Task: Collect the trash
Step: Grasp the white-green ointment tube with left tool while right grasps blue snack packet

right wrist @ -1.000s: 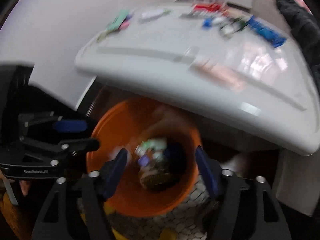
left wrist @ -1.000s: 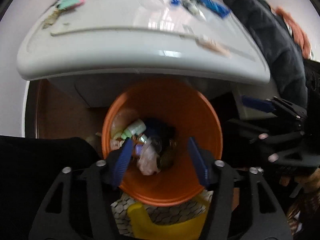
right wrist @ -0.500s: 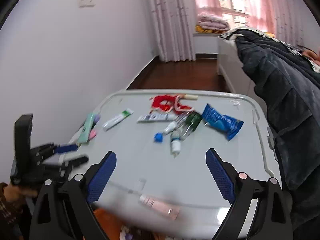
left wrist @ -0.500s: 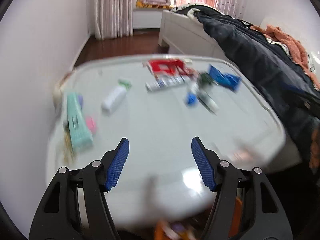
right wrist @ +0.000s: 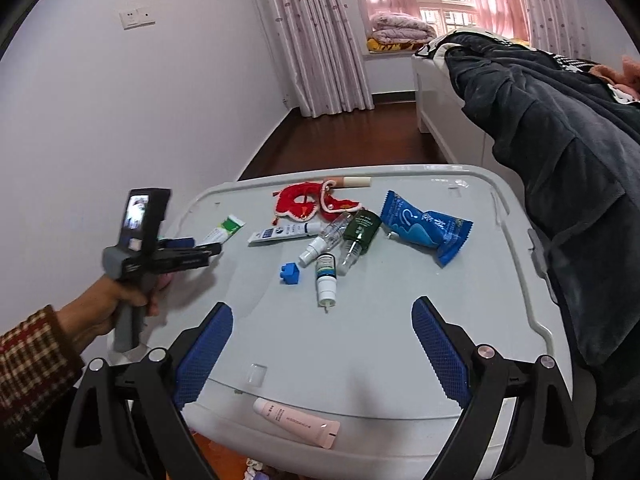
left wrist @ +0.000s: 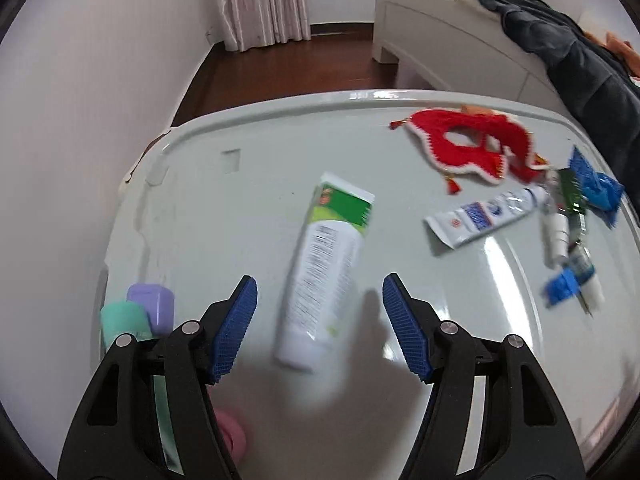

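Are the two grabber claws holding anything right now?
No. The left gripper is open above the green and white tube, not touching it. The right gripper is open over bare table.

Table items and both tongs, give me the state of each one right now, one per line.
Left tongs: open, empty, over the table.
Right tongs: open, empty.
Green-and-white tube: lying flat, cap toward the left tongs.
Blue-and-white tube: lying flat.
Dark green bottle: on its side.
White dropper bottle: on its side.
Blue packet: lying flat, crumpled.
Pink tube: lying flat at the table's near edge.
Blue block: resting alone.
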`<state>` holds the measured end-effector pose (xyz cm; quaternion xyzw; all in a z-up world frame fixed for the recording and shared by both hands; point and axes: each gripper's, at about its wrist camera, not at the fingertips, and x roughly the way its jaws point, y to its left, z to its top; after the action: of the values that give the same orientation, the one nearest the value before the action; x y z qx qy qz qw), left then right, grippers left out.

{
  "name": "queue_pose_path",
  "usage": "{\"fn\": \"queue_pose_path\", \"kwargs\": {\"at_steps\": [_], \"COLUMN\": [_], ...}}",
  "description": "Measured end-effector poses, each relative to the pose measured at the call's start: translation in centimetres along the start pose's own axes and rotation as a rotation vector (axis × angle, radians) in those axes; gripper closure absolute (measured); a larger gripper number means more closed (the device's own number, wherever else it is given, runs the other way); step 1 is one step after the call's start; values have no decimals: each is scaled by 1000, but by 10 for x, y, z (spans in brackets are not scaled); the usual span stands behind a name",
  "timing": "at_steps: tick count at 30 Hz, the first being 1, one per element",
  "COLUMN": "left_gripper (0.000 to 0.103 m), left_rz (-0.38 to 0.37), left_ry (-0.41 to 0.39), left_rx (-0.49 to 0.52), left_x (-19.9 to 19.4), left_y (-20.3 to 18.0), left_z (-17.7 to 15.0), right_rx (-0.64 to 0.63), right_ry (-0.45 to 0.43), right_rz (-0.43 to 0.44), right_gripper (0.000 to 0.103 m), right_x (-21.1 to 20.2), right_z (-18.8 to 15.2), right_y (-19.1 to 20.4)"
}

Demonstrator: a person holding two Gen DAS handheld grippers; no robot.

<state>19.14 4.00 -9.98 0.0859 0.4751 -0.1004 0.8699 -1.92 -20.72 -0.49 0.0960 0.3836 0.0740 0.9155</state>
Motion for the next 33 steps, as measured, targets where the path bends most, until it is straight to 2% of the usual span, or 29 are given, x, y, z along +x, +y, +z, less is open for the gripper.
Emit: {"fn": "queue_pose_path", "kwargs": {"at_steps": [5, 6, 7, 8, 10, 12, 16, 20, 24, 27, 29, 33], "left_gripper": [39, 50, 70, 71, 73, 73, 73, 72, 72, 72, 72, 72], "left_rz": [22, 20, -11, -15, 6, -17, -108, -188, -264, -309, -315, -331], "left_ry": [-3, -4, -5, -2, -2, -5, -43, -111, -144, -146, -152, -147], "left_rx": [1, -4, -13, -15, 22, 27, -27, -24, -16, 28, 58, 72], "left_x": [5, 4, 3, 1, -6, -16, -54, -104, -126, -130, -128, -122], "left_y": [-3, -3, -5, -6, -19, -29, -40, -64, -92, -114, -121, -125], "left_z": [4, 3, 2, 1, -6, -14, -29, -51, -69, -78, -76, -75], "right_rx": [-1, -2, -1, 1, 5, 7, 30, 100, 111, 47, -26, -206], "right_ry": [12, 13, 12, 12, 8, 6, 9, 30, 66, 97, 116, 154], "right_rz": [13, 12, 11, 12, 12, 1, -46, -100, -204, -283, -332, -350], "right_gripper": [13, 13, 13, 13, 13, 13, 13, 13, 13, 13, 13, 13], "right_x": [0, 1, 1, 0, 0, -1, -2, 5, 26, 53, 77, 131], "right_z": [-1, 0, 0, 0, 0, 1, 1, 0, 11, 27, 41, 67], "right_y": [1, 1, 1, 1, 0, -3, -16, -41, -60, -67, -70, -73]}}
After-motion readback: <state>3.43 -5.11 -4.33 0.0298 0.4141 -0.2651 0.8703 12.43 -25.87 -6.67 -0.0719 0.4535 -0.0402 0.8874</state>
